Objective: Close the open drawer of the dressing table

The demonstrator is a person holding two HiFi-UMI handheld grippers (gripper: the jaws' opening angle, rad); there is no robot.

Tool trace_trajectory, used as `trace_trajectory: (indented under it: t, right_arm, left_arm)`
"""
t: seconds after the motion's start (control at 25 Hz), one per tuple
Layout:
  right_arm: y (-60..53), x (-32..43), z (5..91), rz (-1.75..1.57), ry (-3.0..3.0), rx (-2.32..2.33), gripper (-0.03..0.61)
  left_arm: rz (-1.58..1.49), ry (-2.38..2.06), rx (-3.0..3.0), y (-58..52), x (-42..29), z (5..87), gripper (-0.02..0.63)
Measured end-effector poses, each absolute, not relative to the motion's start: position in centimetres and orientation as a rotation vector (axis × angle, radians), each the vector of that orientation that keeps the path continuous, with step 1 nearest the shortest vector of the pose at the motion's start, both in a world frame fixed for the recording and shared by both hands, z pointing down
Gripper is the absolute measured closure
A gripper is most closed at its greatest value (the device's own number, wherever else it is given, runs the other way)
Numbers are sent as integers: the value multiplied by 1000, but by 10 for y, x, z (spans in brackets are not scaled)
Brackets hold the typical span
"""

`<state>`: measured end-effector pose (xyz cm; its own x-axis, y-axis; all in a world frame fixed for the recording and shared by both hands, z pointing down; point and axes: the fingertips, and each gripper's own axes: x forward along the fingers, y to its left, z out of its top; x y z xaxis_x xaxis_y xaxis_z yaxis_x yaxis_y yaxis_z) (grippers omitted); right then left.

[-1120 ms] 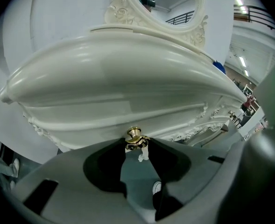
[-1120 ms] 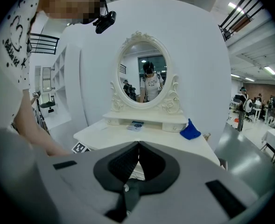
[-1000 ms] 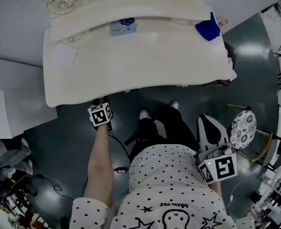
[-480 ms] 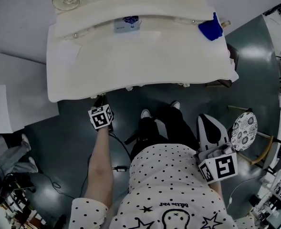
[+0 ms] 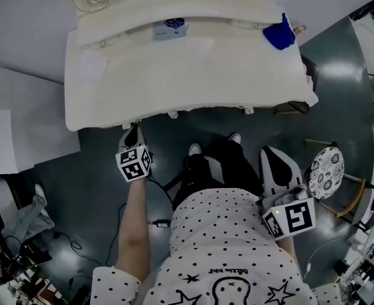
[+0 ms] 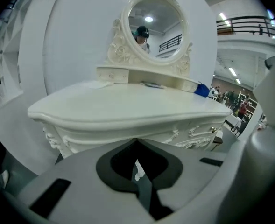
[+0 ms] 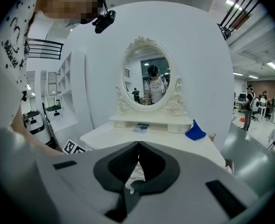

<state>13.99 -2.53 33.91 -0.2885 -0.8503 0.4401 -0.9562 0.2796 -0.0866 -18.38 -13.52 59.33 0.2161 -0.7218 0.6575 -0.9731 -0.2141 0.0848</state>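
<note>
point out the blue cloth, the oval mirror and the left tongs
blue cloth point(image 5: 277, 35), head view, middle of the crumpled fabric
oval mirror point(image 7: 148, 77), right gripper view, centre of the glass
left tongs point(image 6: 137, 141), left gripper view, where the shut tips meet

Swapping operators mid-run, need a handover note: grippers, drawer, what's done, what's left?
Left gripper: shut and empty. Its jaws have just been closing on nothing, just in front of the dressing table's front edge.
Right gripper: shut and empty, well short of the table.
Drawer fronts: look flush under the top; no drawer stands open.
Done: the closing appears finished.
Left: probably just a check that it is fully seated.
</note>
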Motion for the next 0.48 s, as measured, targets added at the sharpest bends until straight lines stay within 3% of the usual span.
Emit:
trace_trajectory:
  t: [0.48]
  right_arm:
    - [-28,124,323,446,-2340,1683,569]
  left_arm:
    - [309,-1712,2289,-115,-174,419,603]
